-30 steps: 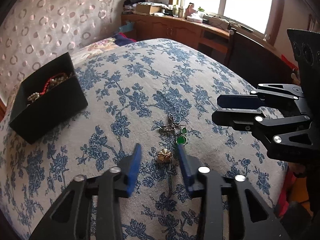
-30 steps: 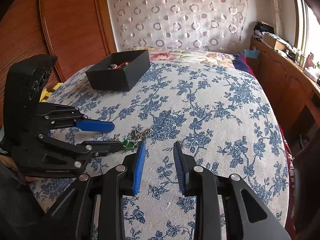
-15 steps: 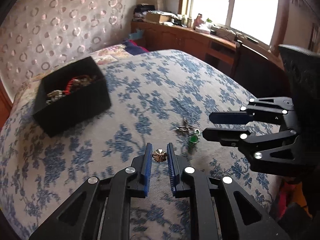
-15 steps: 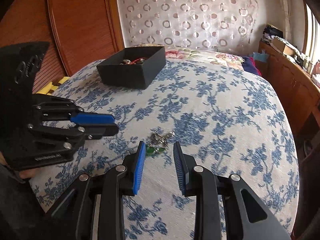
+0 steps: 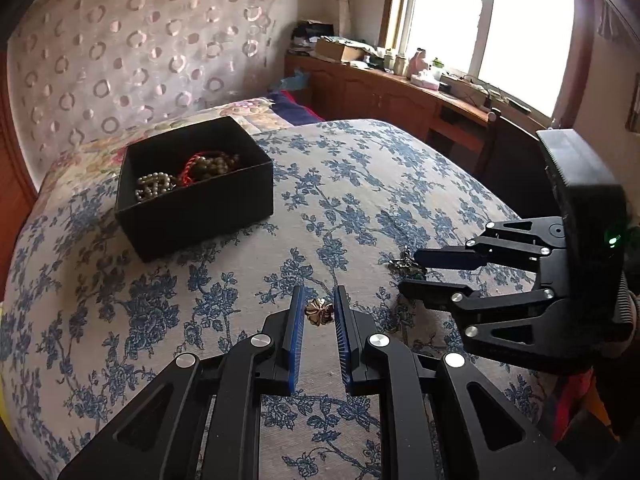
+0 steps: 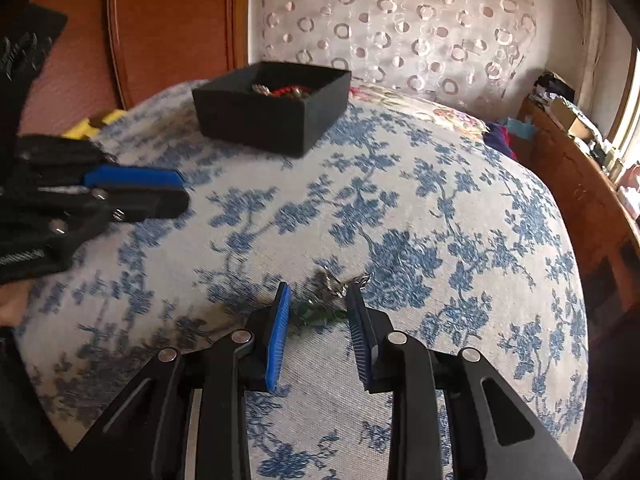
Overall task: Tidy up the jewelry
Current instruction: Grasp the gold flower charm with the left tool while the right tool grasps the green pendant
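L gripper (image 5: 317,300) lifted w/ brooch (image 5: 319,311) — box (image 5: 192,216) nearer

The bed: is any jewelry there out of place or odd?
Yes. A green piece with a chain lies loose on the bed between the open right gripper fingers, outside the box. A gold flower sits between the left gripper fingers.

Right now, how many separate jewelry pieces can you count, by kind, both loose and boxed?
gold flower brooch: 1
green-stone chain piece: 1
pearl strand: 1
brown bead strand with red cord: 1
Total: 4
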The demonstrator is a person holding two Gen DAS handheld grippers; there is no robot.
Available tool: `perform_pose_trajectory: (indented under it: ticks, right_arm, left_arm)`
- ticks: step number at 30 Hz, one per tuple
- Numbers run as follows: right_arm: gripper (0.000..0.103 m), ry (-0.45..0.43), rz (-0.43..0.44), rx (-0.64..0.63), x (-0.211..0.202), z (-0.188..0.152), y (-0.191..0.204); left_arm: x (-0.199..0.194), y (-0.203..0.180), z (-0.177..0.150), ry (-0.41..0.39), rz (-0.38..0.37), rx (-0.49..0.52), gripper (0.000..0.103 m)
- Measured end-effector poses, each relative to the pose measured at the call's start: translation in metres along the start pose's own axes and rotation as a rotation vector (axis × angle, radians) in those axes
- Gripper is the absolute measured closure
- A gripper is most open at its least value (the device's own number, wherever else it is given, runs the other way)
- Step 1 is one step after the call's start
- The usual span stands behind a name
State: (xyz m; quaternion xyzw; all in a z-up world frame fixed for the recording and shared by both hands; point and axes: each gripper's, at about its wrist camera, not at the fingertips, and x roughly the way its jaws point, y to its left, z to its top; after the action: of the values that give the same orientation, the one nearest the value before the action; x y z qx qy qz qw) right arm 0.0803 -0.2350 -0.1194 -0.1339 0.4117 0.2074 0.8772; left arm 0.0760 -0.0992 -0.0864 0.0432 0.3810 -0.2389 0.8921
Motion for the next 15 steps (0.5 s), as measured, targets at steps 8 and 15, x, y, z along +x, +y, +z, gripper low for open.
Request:
perform_pose_trajectory:
  ticks: [8,15]
  right_arm:
    - [0.082,-0.027,0.008,0.018,-0.010,-0.001,-0.008]
    - [0.082,-0.079,0.026,0.028,-0.023,0.009,-0.014]
  left_arm:
    - [0.000,0.002,0.001,-0.010,0.007,-0.006,0.089]
    - [-0.006,0.008,0.008,-0.025,0.028,0.000,0.089]
